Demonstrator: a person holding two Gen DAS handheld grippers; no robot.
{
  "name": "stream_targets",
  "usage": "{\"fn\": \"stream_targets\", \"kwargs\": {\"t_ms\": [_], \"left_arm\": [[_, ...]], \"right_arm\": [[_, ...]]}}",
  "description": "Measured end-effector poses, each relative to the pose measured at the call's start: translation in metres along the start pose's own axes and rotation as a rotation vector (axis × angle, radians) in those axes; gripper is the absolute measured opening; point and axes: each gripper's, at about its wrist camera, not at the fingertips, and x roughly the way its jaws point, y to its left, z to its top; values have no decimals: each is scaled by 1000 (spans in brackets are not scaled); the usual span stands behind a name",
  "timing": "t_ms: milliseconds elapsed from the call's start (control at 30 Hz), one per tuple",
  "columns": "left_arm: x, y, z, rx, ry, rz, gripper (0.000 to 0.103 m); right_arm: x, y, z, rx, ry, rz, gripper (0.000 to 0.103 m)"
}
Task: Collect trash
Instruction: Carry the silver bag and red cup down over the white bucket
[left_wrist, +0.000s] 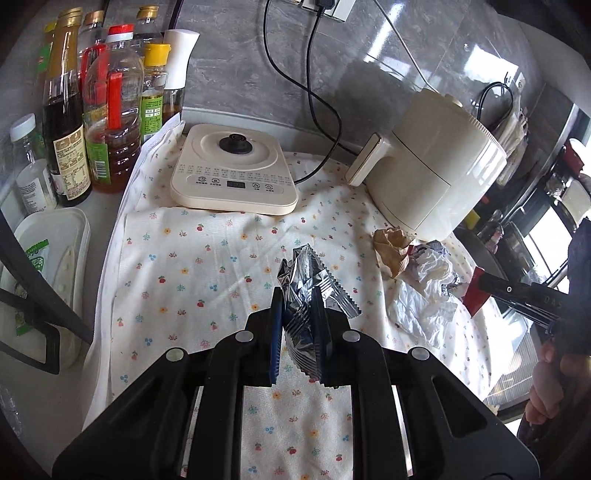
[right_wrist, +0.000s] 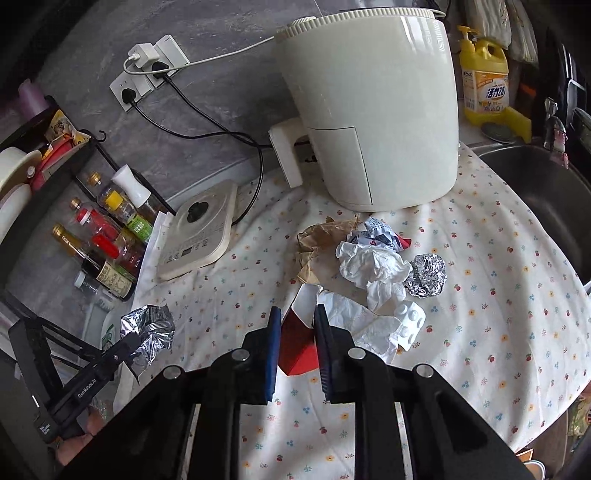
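Silver foil wrapper (left_wrist: 314, 291): clamped between the pads of the left gripper (left_wrist: 299, 332), lifted clear of the floral cloth (left_wrist: 207, 266).
Red-and-white carton piece (right_wrist: 299, 354): pinched between the pads of the right gripper (right_wrist: 297, 343), above the cloth's near edge.
Trash left on the cloth: crumpled brown paper (right_wrist: 317, 240), white tissue (right_wrist: 373, 269), printed wrapper (right_wrist: 380, 230), foil ball (right_wrist: 426, 275) and a blister pack (right_wrist: 410, 323), bunched together in front of the air fryer (right_wrist: 369, 110).
Cloth's far-left corner: kettle base (left_wrist: 234, 170).
Counter beyond the cloth's left edge: sauce and oil bottles (left_wrist: 92, 110).
Beyond the right edge: sink (right_wrist: 543, 192).
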Motion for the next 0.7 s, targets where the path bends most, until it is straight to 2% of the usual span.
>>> {"fn": "stream_targets", "kwargs": {"t_ms": [267, 433, 700], "left_arm": [[-13, -23, -12, -4, -27, 7, 15], [-16, -63, -26, 34, -28, -4, 15], [-23, -135, -53, 124, -4, -18, 15]], "right_arm": [[-30, -16, -14, 24, -23, 107, 18], [-72, -51, -33, 48, -75, 156, 18], [-124, -122, -67, 130, -132, 152, 18]]}}
